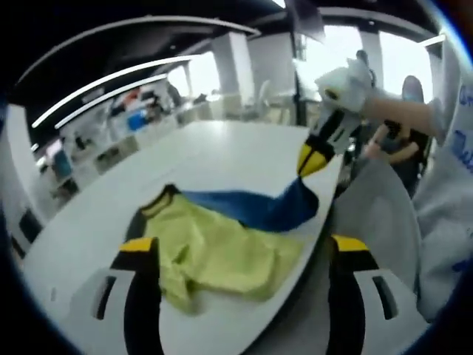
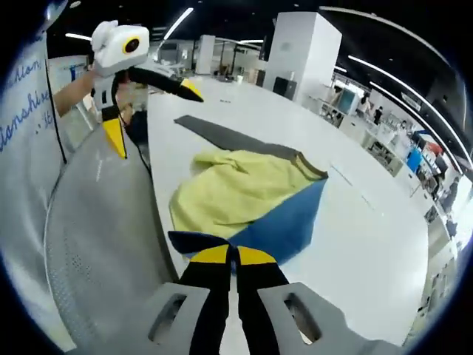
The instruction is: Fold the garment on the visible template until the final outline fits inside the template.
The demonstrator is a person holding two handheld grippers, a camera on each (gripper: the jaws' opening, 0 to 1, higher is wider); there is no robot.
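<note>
I take the garment (image 2: 247, 196) as my landmark: a yellow and blue top with a dark collar trim, lying crumpled on the white table (image 2: 369, 222) close to the table's near edge.

Right gripper view: my right gripper (image 2: 235, 256) sits at the garment's near blue corner. Its yellow-tipped jaws are pressed together on a dark fold of the blue cloth, so I read it as clamped on the garment. Beyond the garment, further along the table, lies a flat dark grey strip (image 2: 229, 137); I cannot tell whether this is the template. Up and to the left of the garment, well apart from it, my left gripper (image 2: 151, 111) is in the air with its two yellow-tipped jaws spread wide and nothing between them; a hand (image 2: 70, 92) holds its white body.

Left gripper view: the left gripper's own jaws rise from the bottom, set wide apart, one to each side of the garment (image 1: 222, 244) and well short of touching it. The right gripper (image 1: 314, 159) comes in from the right, its yellow tip pinching the blue corner and lifting it clear of the table (image 1: 222, 148), the cloth rising in a peak toward the tip. The yellow part lies rumpled on the surface.
</note>
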